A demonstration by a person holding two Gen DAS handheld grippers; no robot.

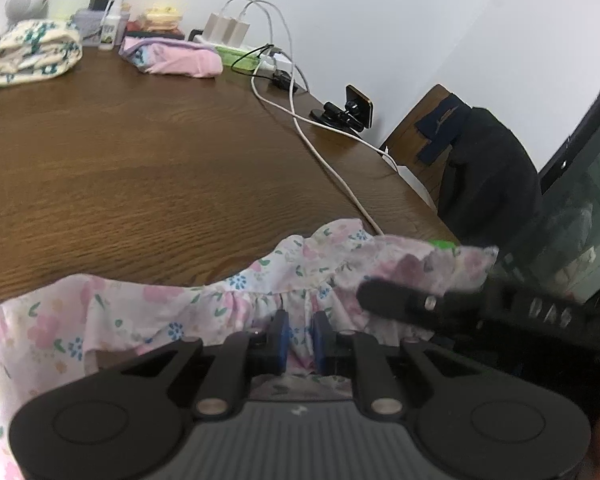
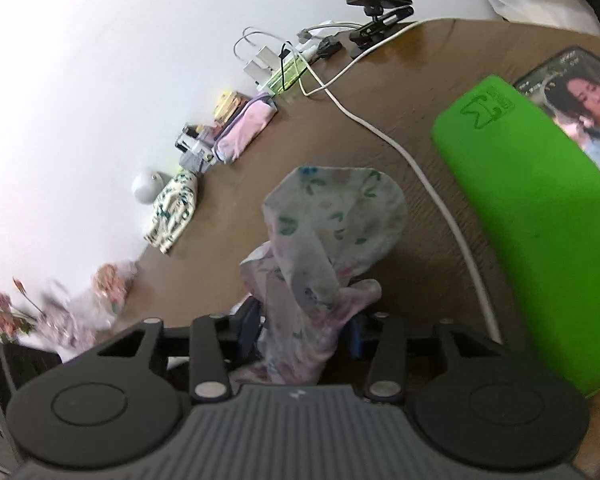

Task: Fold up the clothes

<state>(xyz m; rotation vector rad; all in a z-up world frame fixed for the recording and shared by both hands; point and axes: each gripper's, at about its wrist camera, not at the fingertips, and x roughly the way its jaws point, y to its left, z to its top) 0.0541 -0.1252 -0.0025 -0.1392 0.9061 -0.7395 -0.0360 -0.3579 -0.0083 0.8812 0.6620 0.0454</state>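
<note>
A white garment with pink and blue flowers (image 1: 148,304) is stretched over the near edge of the brown wooden table (image 1: 140,160). My left gripper (image 1: 300,330) is shut on its gathered ruffle seam. My right gripper (image 2: 304,320) is shut on another bunch of the same floral garment (image 2: 332,216), which stands up in front of it above the table. The right gripper's black body also shows in the left wrist view (image 1: 420,300), just right of the left gripper, with cloth draped over it.
Folded clothes lie at the far side: a green-flowered one (image 1: 32,52) and a pink one (image 1: 172,58). A white cable (image 1: 312,140) crosses the table from chargers (image 1: 228,28). A phone holder (image 1: 352,114), a green pad (image 2: 532,220) and a chair with dark cloth (image 1: 488,168) are on the right.
</note>
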